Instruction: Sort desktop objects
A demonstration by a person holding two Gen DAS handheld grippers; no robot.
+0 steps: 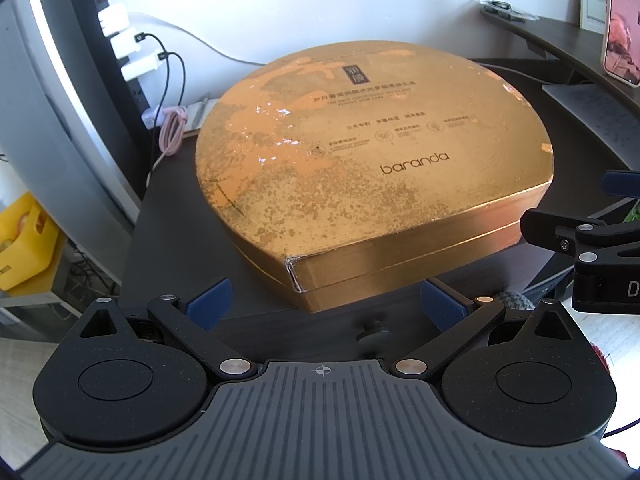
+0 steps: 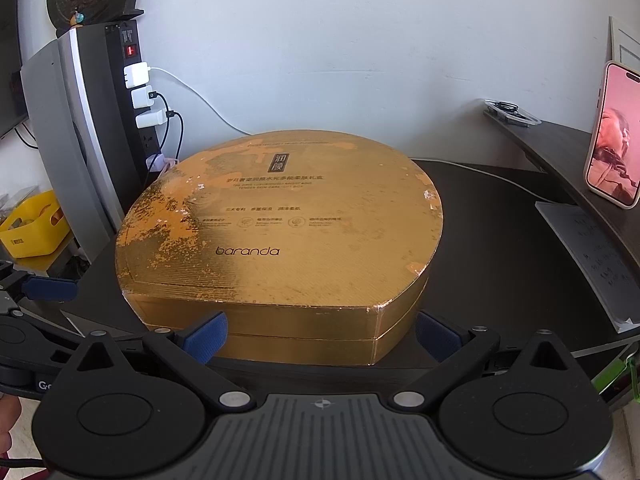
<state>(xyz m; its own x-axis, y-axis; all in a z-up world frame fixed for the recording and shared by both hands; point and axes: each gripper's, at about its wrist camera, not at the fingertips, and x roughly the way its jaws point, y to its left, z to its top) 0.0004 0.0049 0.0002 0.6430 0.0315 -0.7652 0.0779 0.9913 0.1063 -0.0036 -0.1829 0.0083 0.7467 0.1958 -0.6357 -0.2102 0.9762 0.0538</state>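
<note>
Both grippers spread wide at the desk's near edge, nothing held.

Left gripper (image 1: 326,302) and right gripper (image 2: 322,338) sit side by side, blue pads (image 2: 206,336) apart, each facing the gold box (image 2: 280,240). The box lies flat on the dark desk (image 2: 500,248), lid on, worn, marked "baranda", its near corner between the left gripper's pads. Right of it, papers (image 2: 592,260). Beyond, a phone (image 2: 614,136) leans on a raised shelf; a power strip (image 2: 136,92) with chargers stands left.
</note>
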